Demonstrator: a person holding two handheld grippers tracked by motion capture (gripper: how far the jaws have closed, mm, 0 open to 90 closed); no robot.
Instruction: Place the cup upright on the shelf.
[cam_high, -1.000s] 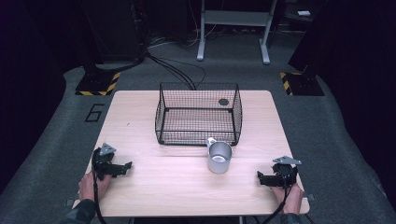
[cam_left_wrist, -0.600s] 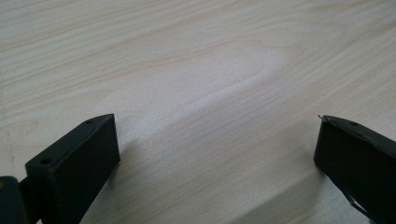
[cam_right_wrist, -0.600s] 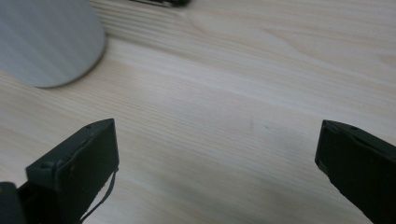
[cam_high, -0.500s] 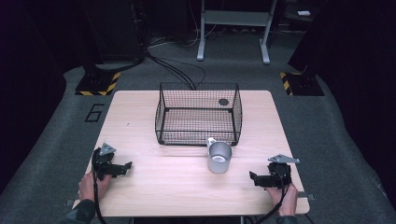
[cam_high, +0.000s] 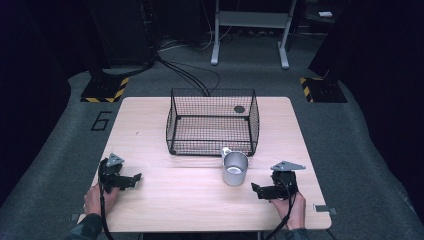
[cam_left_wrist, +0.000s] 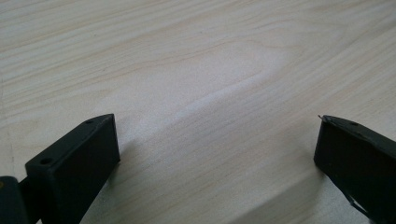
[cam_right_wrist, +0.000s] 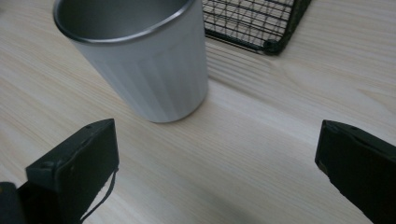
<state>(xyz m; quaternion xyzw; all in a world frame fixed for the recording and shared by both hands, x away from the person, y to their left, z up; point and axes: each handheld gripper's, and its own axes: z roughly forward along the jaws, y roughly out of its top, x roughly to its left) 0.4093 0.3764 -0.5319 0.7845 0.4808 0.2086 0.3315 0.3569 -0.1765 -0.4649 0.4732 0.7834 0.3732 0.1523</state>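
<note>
The right gripper (cam_high: 256, 189), jaws wide and empty, nears the metal cup (cam_high: 235, 168) for a grasp, needing to straddle it squarely, while the left gripper (cam_high: 136, 178) rests open on the bench (cam_high: 175, 210).

A black wire basket (cam_high: 212, 122) sits mid-table (cam_high: 150, 210); a small dark disc (cam_high: 239, 109) lies inside it.

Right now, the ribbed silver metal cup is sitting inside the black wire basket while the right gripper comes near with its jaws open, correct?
Not quite. The ribbed silver metal cup stands on the pale wooden table, outside the black wire basket, just in front of its near right corner, as the high view shows. The right gripper is indeed close, jaws open.
</note>
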